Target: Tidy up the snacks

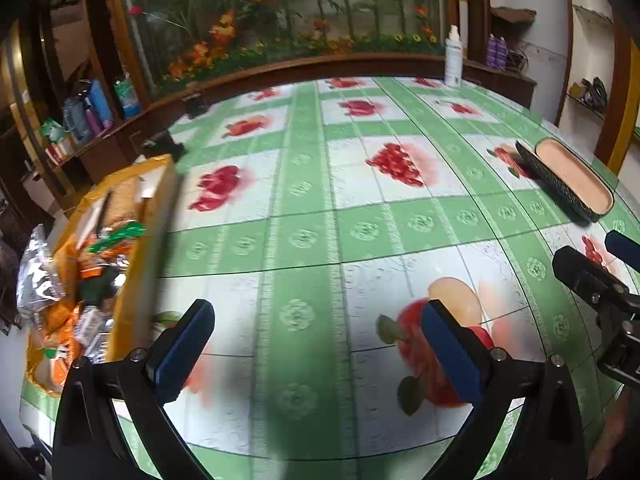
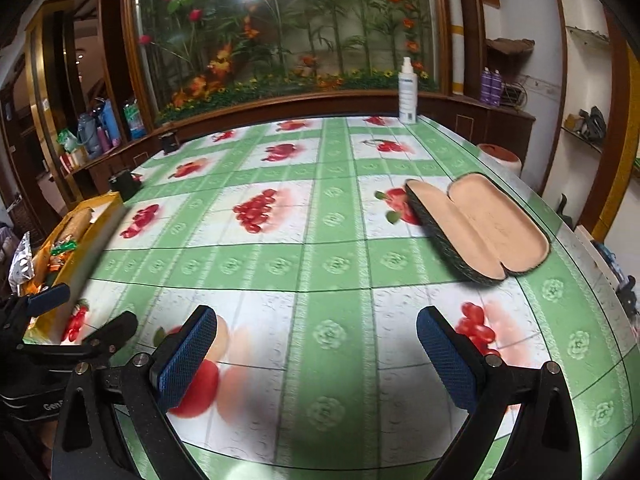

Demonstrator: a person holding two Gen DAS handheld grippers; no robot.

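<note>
A yellow cardboard box [image 1: 148, 216] sits at the table's left edge, packed with several orange, green and silver snack packets [image 1: 80, 280]. The same box [image 2: 86, 226] shows far left in the right wrist view, with snack packets [image 2: 60, 250] inside. My left gripper [image 1: 318, 344] hovers open over the tablecloth, just right of the box, nothing between its blue pads. My right gripper [image 2: 316, 346] is open too and empty, over the middle of the table. The right gripper [image 1: 600, 264] appears at the right edge of the left wrist view, and the left gripper [image 2: 76, 316] at the left edge of the right one.
An open glasses case [image 2: 480, 226] lies on the green fruit-print tablecloth [image 2: 320, 264] at the right, also seen as the glasses case [image 1: 568, 180]. A white spray bottle [image 2: 408, 92] stands at the far edge. Two small dark objects [image 2: 126, 184] sit near the far left edge.
</note>
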